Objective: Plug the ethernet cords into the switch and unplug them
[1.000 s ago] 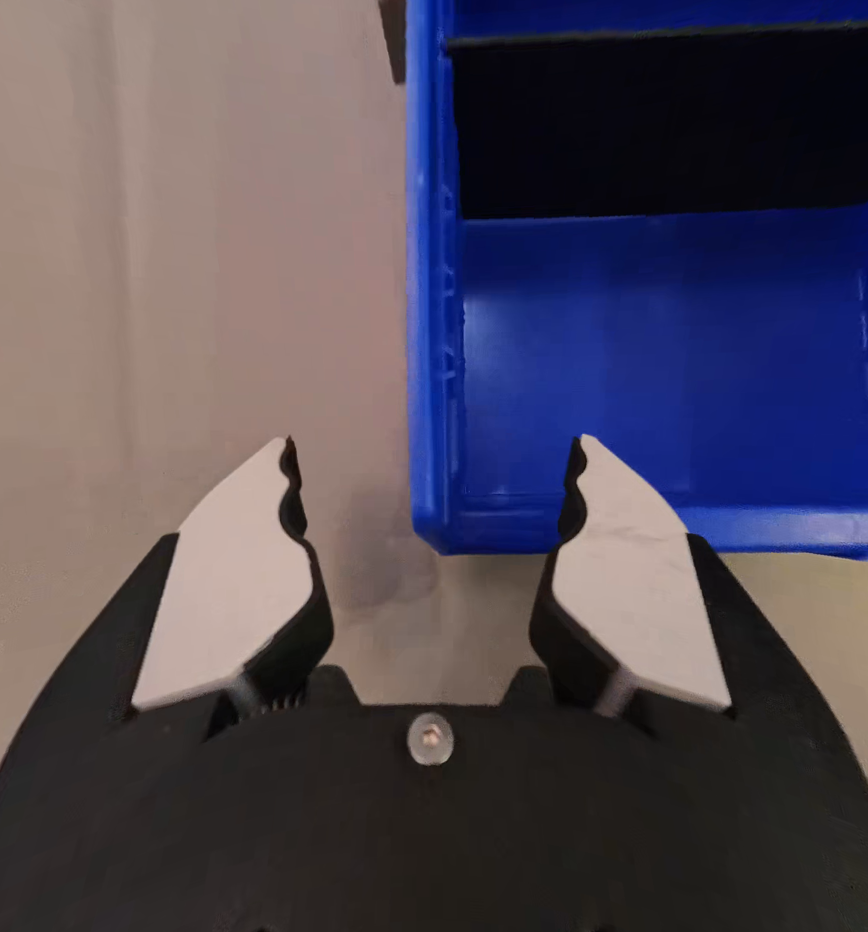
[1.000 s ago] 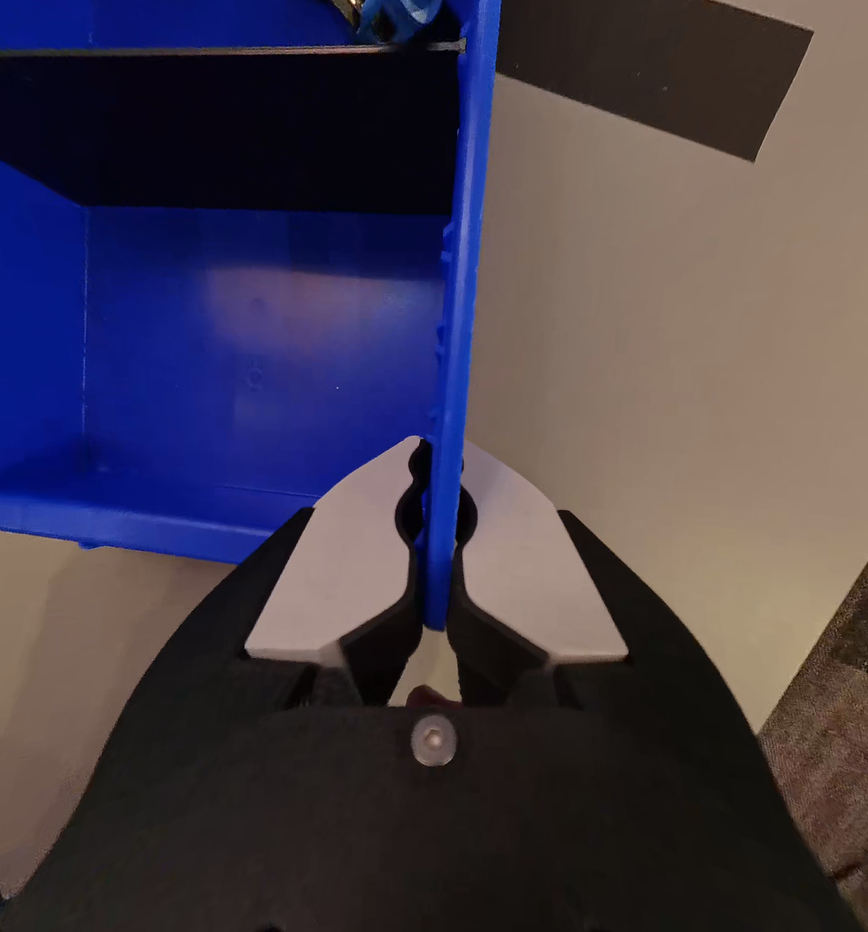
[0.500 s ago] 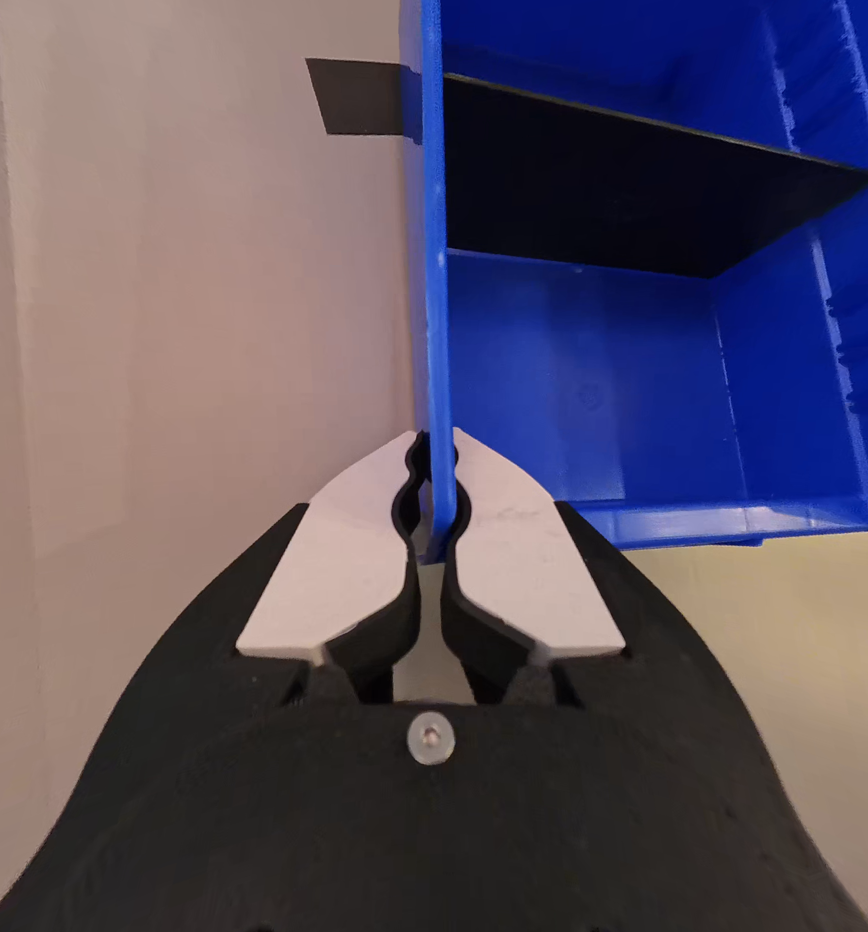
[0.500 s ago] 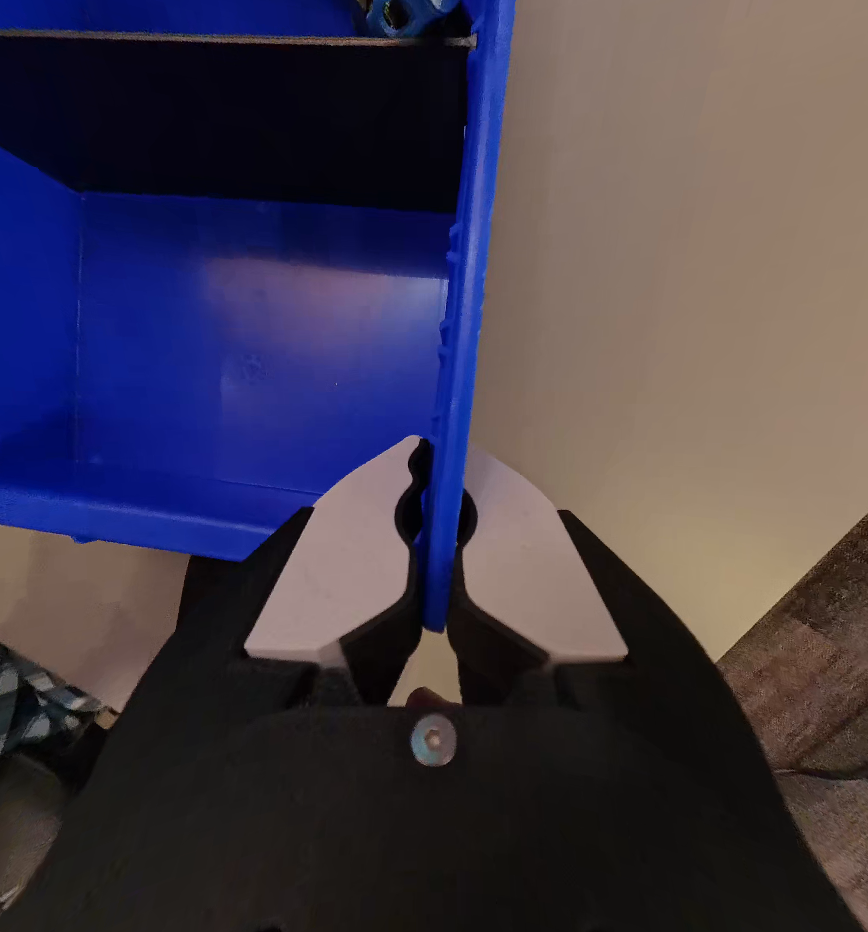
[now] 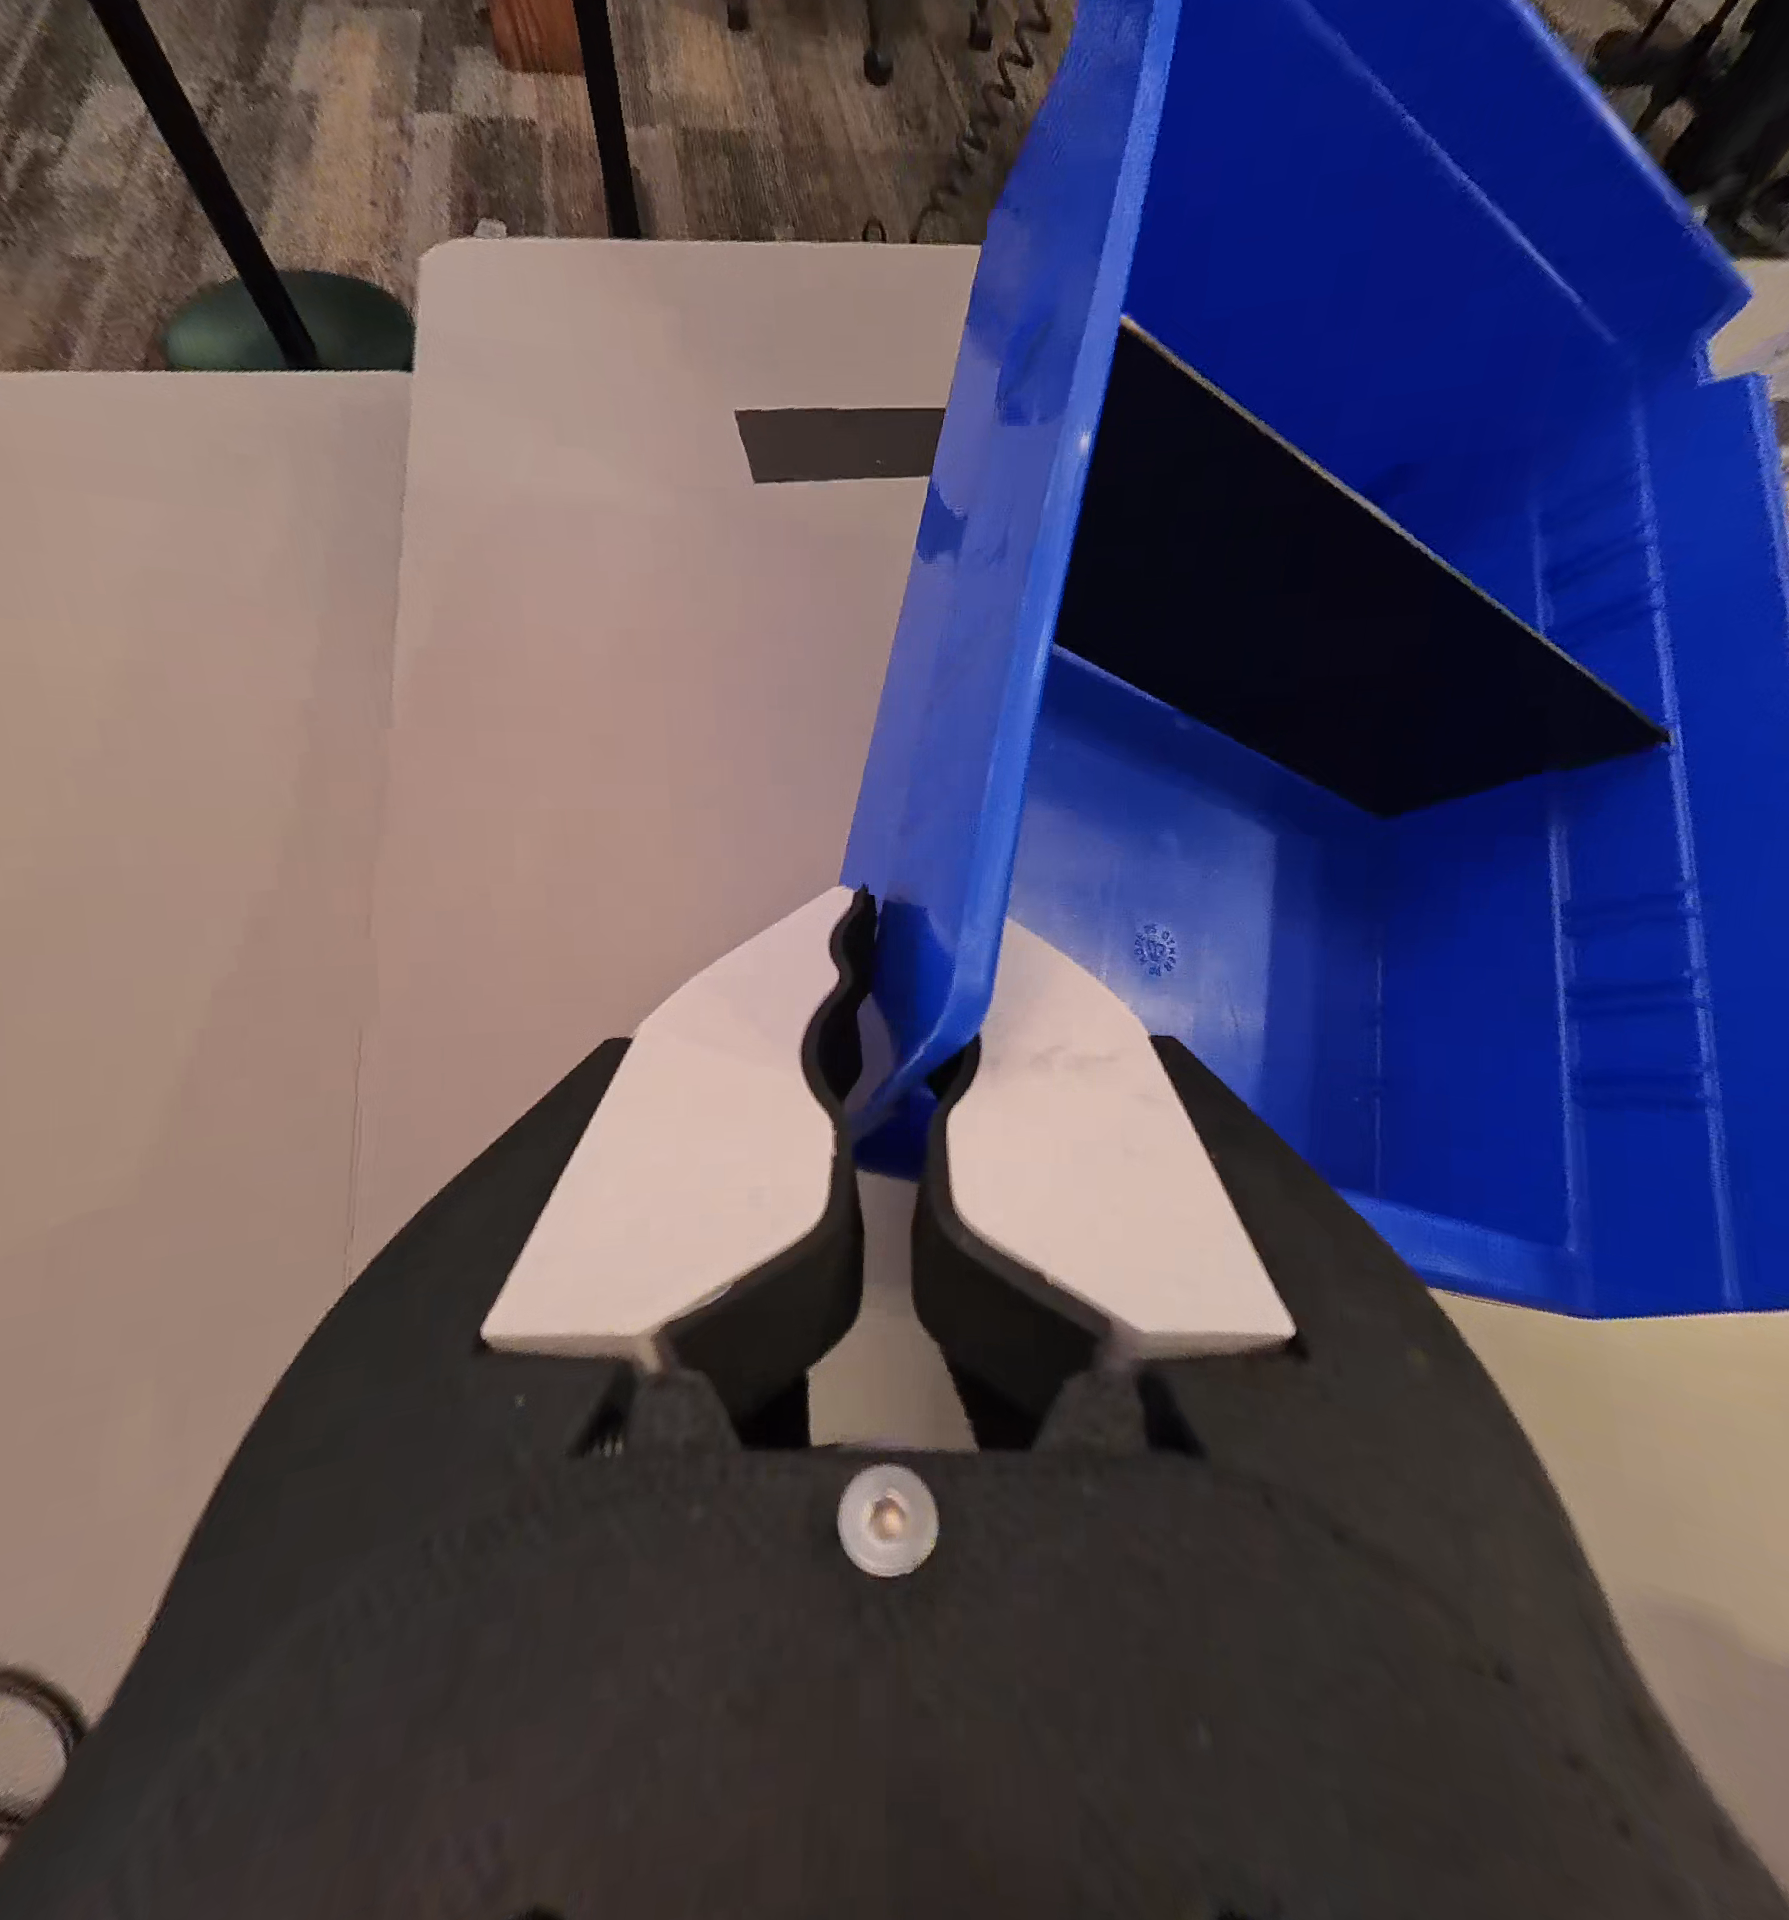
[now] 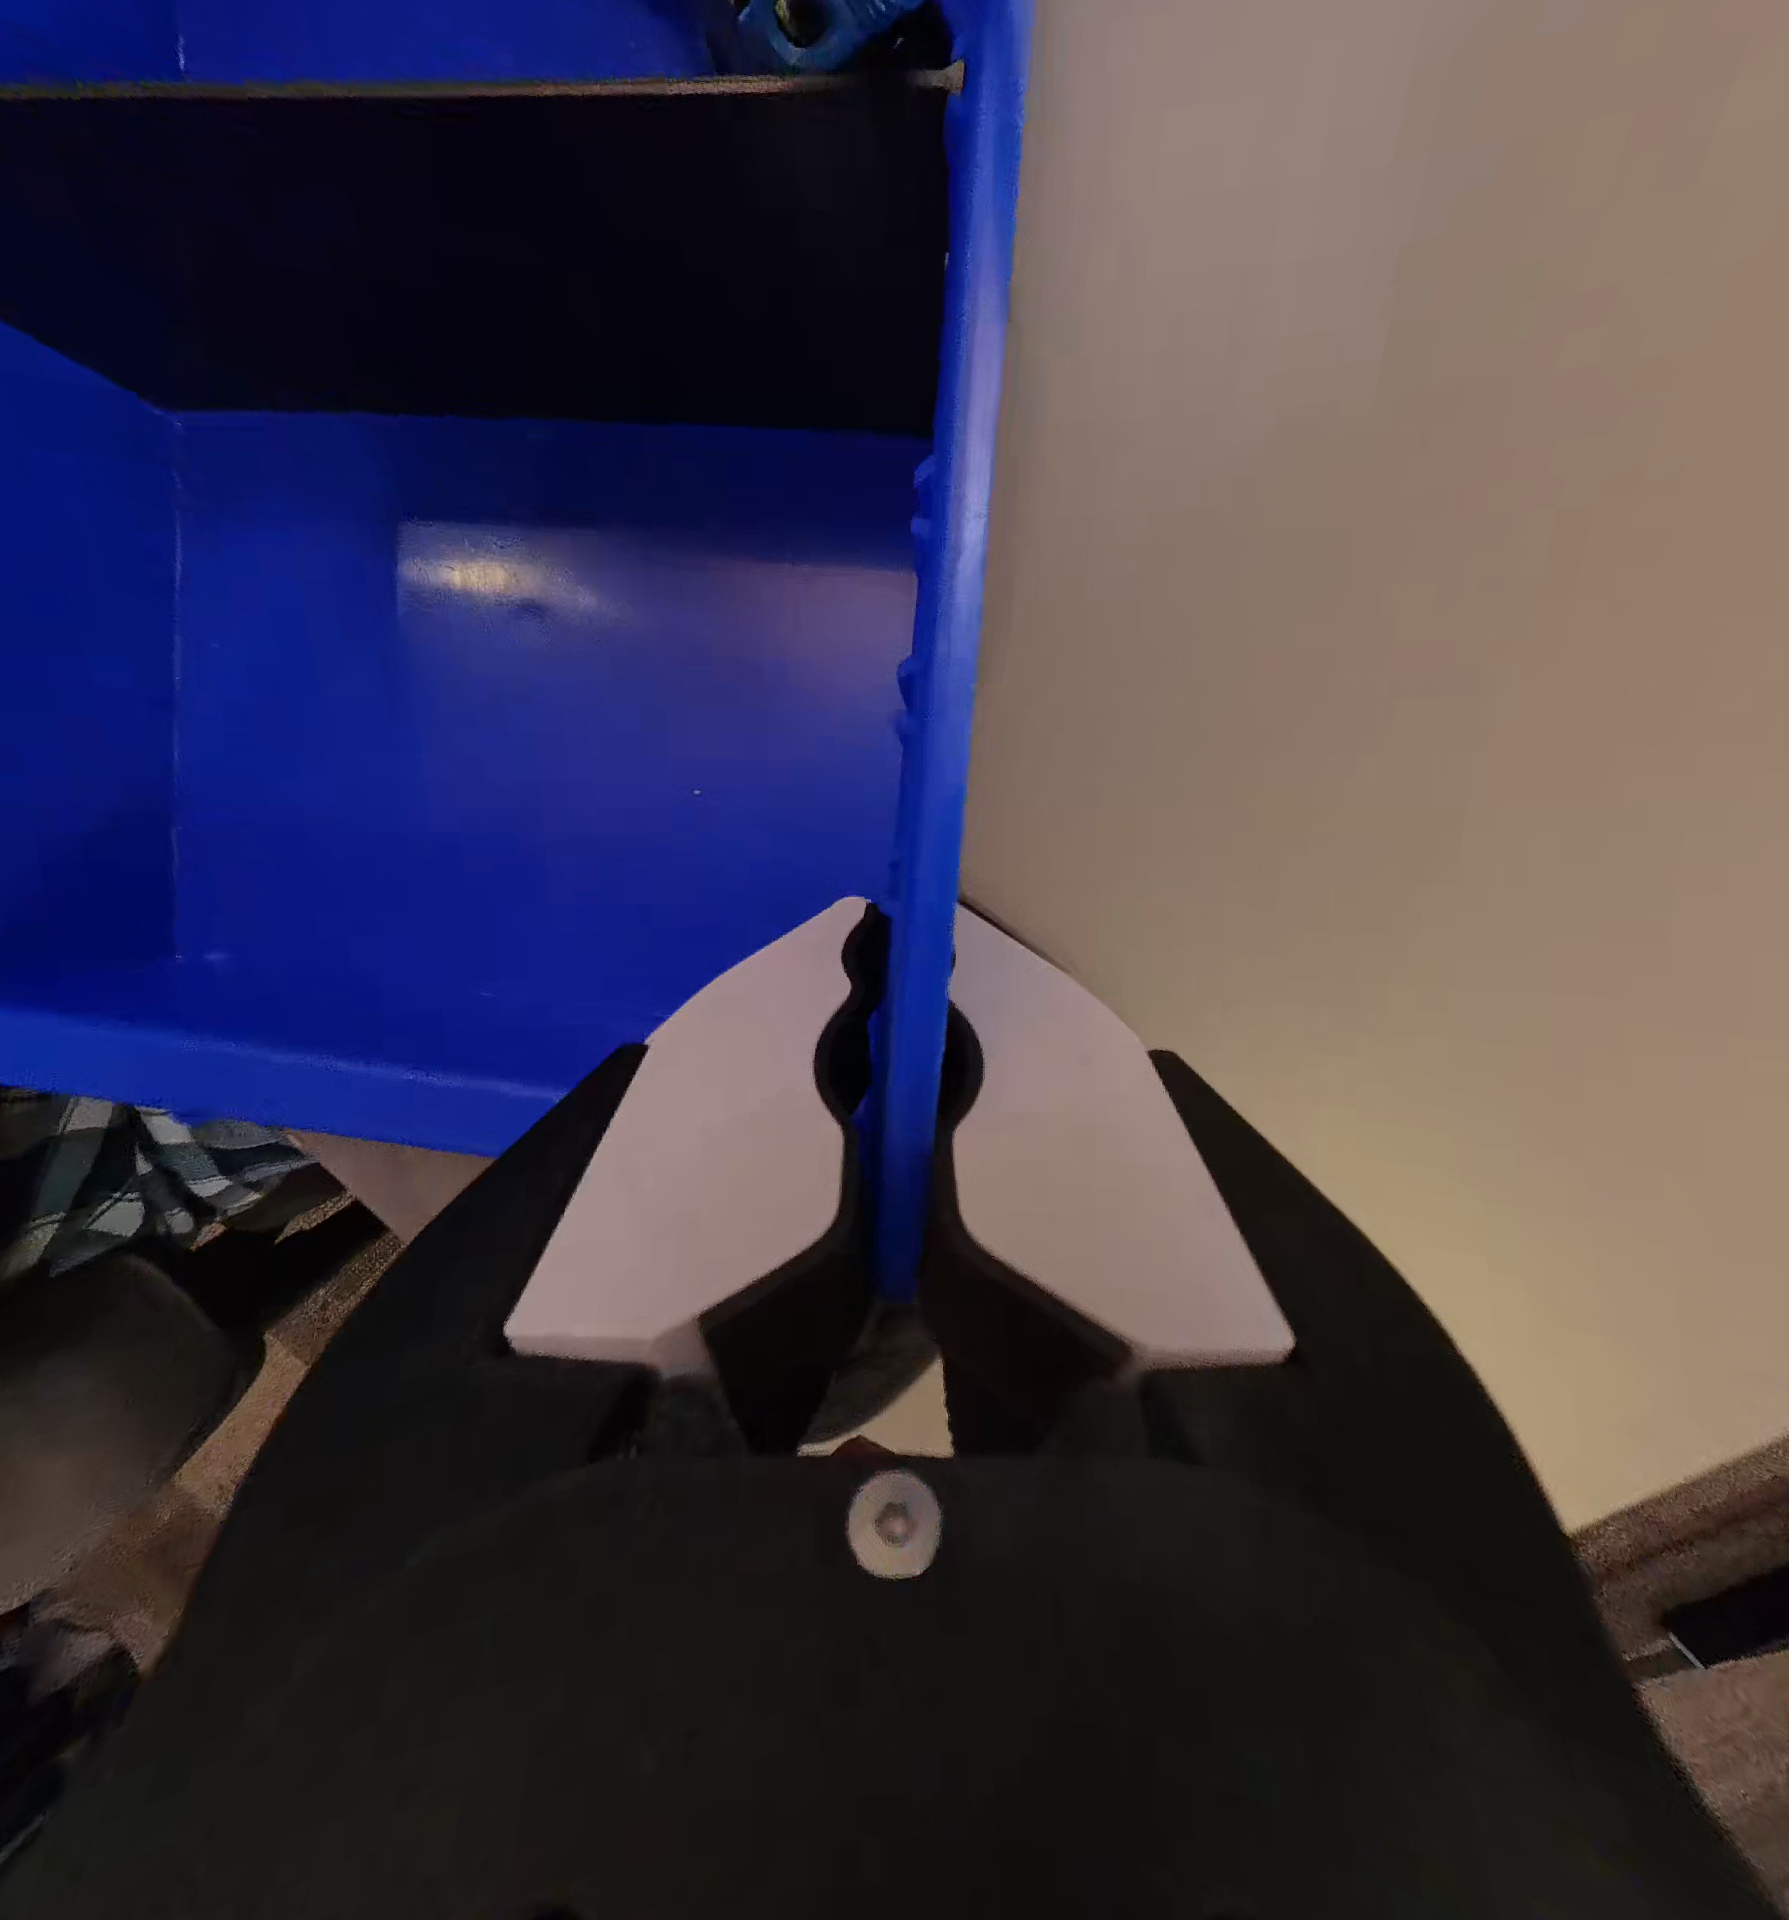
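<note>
Gripping opposite side walls of the blue bin [image 5: 983, 644], you have it pinched from both ends: your left gripper [image 5: 905, 1049] has its pads closed on the near end of the left wall, and your right gripper [image 6: 905, 1049] clamps the near end of the right wall [image 6: 947, 582] the same way. In both views the wall runs straight ahead from between the fingertips, so the bin's long axis points away from you, along your fingers. Seen from the left, the bin leans, its floor tipped toward the camera, above the pale table [image 5: 578, 675].

Just beyond your fingers the near compartment [image 6: 516, 707] looks bare. Next comes the black divider [image 5: 1316, 613]. Past it, at the very top of the right wrist view, some blue items [image 6: 828, 21] peek over the divider; whether those are the ethernet cords I cannot tell. No switch shows in either view. So what you need probably lies forward of both hands, neither one clearly nearer. A strip of dark tape [image 5: 838, 445] marks the table farther out, left of the bin.
</note>
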The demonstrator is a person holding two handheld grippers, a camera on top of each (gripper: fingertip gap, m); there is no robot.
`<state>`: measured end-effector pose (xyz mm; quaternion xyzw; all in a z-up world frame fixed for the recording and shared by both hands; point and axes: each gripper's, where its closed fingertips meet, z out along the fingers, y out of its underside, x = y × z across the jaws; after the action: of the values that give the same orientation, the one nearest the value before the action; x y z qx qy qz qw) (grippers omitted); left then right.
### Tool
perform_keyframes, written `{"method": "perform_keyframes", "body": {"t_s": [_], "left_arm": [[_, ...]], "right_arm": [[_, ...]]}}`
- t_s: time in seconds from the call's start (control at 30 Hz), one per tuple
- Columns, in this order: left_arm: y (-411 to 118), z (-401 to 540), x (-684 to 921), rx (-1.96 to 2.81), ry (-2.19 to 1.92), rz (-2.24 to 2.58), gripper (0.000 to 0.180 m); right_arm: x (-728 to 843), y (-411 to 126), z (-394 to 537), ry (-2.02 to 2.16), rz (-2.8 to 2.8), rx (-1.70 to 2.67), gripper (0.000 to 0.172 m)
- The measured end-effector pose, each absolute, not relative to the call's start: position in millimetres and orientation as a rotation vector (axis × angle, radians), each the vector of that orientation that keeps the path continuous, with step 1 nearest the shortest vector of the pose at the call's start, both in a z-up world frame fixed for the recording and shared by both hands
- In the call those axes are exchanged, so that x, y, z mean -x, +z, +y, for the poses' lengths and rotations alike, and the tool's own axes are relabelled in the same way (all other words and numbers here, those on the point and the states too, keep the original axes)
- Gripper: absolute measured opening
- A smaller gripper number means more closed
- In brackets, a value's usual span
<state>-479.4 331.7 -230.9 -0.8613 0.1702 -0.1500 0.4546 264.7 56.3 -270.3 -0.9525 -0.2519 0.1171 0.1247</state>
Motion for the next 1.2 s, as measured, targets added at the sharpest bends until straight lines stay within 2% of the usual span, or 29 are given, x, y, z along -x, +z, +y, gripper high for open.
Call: {"method": "perform_keyframes", "body": {"t_s": [0.3,0.53,0.57,0.6,0.63,0.73,0.83,0.97,1.07,1.1,1.2], "left_arm": [[-189.5,292.2,518.2,1.988,-0.422,0.279,0.006],[-183.2,268.4,544.9,1.972,-0.398,0.223,0.006],[-183.8,265.8,547.3,1.969,-0.396,0.216,0.006],[-184.6,263.1,549.4,1.968,-0.394,0.209,0.006],[-185.3,260.5,551.9,1.966,-0.393,0.201,0.006],[-187.0,252.6,557.4,1.962,-0.405,0.17,0.007],[-187.7,246.9,559.9,1.955,-0.421,0.138,0.007],[-183.9,242.5,558.3,1.935,-0.428,0.113,0.007],[-179.0,240.8,556.7,1.919,-0.436,0.101,0.007],[-177.4,239.9,556.3,1.913,-0.439,0.099,0.007],[-175.3,236.8,557.1,1.905,-0.447,0.097,0.007]], "right_arm": [[-159.3,-295.3,75.9,0.453,-0.835,2.715,0.004],[-69.0,-308.4,110.2,0.505,-0.892,2.589,0.007],[-60.7,-304.7,112.5,0.528,-0.905,2.555,0.014],[-58.7,-298.3,116.2,0.511,-0.915,2.512,0.037],[-60.0,-288.0,117.8,0.477,-0.963,2.442,0.05],[-73.0,-249.7,106.8,0.318,-1.156,2.195,0.05],[-51.6,-237.7,57.4,0.382,-1.566,1.926,0.05],[-34.9,-287.6,36.5,0.249,-1.953,1.811,0.081],[-33.3,-327.0,41.0,0.112,-2.149,1.742,0.066],[-30.3,-330.4,47.4,0.063,-2.166,1.707,0.065],[-21.9,-331.5,51.3,0.059,-2.27,1.626,0.049]]}}
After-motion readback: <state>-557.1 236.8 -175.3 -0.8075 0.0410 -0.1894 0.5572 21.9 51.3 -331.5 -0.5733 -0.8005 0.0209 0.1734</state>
